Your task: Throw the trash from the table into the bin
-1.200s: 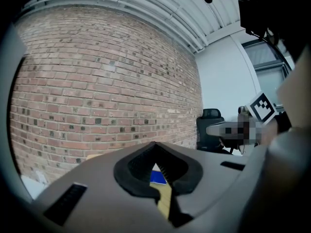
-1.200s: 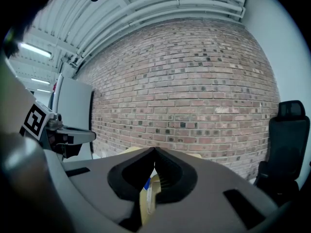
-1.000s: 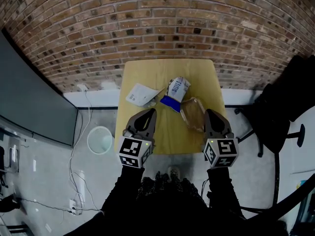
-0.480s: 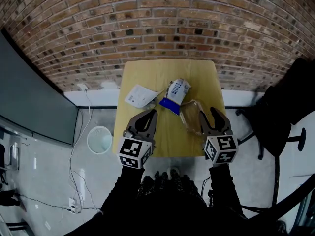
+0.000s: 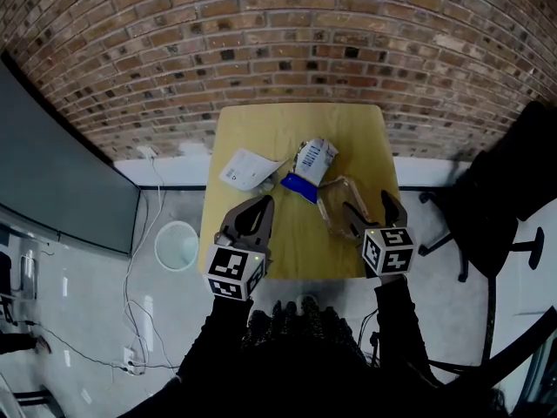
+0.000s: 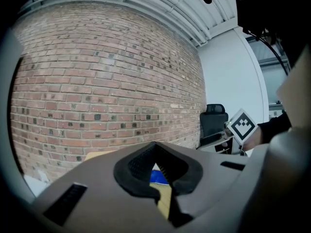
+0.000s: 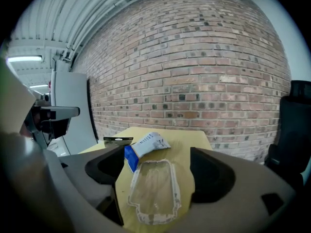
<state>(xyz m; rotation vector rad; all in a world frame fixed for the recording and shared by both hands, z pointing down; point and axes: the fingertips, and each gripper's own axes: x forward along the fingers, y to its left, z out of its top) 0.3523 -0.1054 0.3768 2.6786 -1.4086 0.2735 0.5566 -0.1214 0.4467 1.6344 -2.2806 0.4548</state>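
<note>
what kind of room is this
Probably an office or workshop-type room rather than a home: a red brick wall, a black office chair beside a small light wooden table, and a round white bin on the floor.

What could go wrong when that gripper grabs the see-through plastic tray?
1. The right gripper is opening its jaws around the clear tray, which looks thin; it may buckle or slip out.
2. The blue and white packet lies at the tray's far end and could get dragged along.
3. The bin stands on the floor left of the table, so the tray might drop on the way.
</note>
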